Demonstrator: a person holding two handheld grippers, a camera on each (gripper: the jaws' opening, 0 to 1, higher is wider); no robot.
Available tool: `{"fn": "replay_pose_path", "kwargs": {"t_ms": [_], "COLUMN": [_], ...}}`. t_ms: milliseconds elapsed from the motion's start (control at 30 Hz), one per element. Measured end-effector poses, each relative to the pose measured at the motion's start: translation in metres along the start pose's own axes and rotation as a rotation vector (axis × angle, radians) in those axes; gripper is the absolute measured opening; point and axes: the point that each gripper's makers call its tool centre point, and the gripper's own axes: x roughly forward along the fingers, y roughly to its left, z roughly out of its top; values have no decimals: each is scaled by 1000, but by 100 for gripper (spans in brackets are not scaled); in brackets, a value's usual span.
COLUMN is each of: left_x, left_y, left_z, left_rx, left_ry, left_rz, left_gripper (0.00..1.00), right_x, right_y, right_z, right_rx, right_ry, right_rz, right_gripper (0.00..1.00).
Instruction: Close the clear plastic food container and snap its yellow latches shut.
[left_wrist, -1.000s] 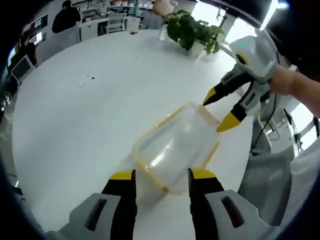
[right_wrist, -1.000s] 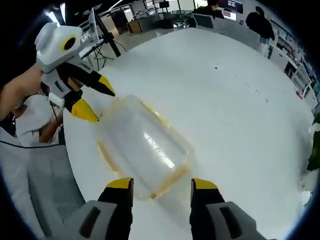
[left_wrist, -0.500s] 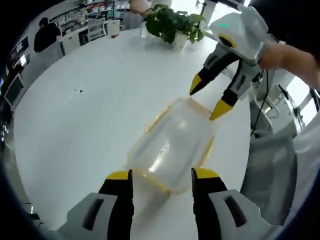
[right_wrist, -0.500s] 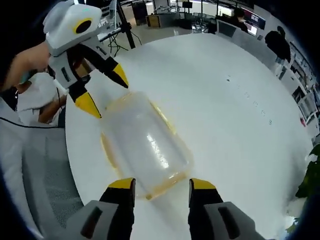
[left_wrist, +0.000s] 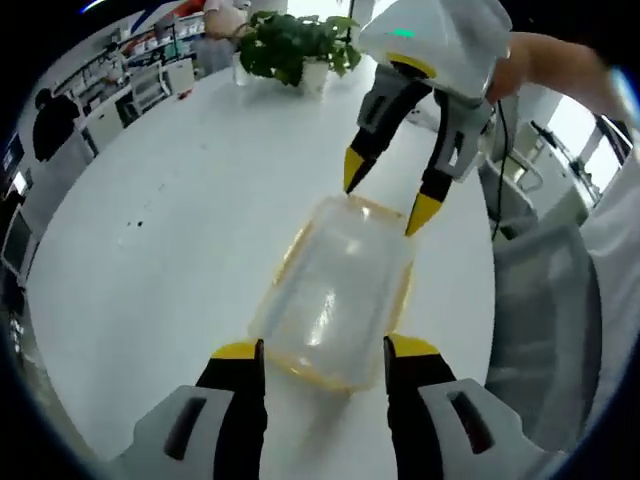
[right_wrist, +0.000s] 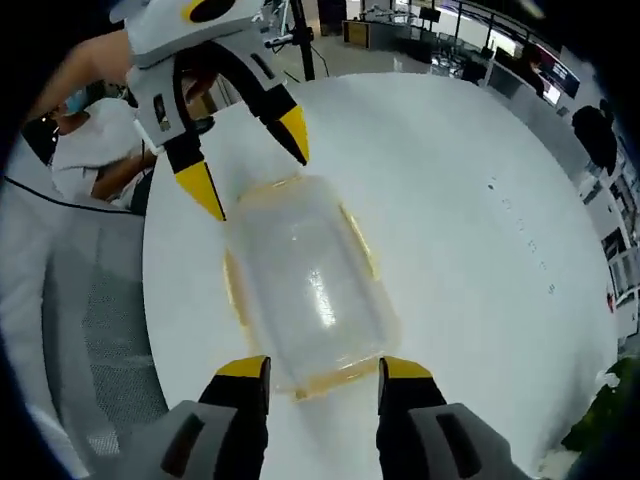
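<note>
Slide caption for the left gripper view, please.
Both open grippers, left and right, flank opposite ends of the clear container on the white table.

Left gripper and right gripper face each other, jaws spread wide. A hand grips the right one from behind.

container: 1 | claws: 2, left claw, right claw | potted plant: 1 | table: 1

The clear plastic food container, rectangular with rounded corners and yellow latches along its edges, lies flat on the white worktop.
</note>
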Motion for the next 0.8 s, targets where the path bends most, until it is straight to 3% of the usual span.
{"fn": "replay_pose_path", "kwargs": {"t_ms": [300, 800], "left_x": [1, 12], "left_y": [-4, -17], "left_z": [6, 18], "left_rx": [132, 171], "left_ry": [-6, -16], "left_rz": [-17, -37], "left_gripper": [42, 41], "right_x": [3, 11], "right_y": [5, 11], "right_z": [4, 22], "right_rx": [-76, -98], "right_ry": [9, -34], "right_rz": [24, 43], "right_gripper": [35, 32]}}
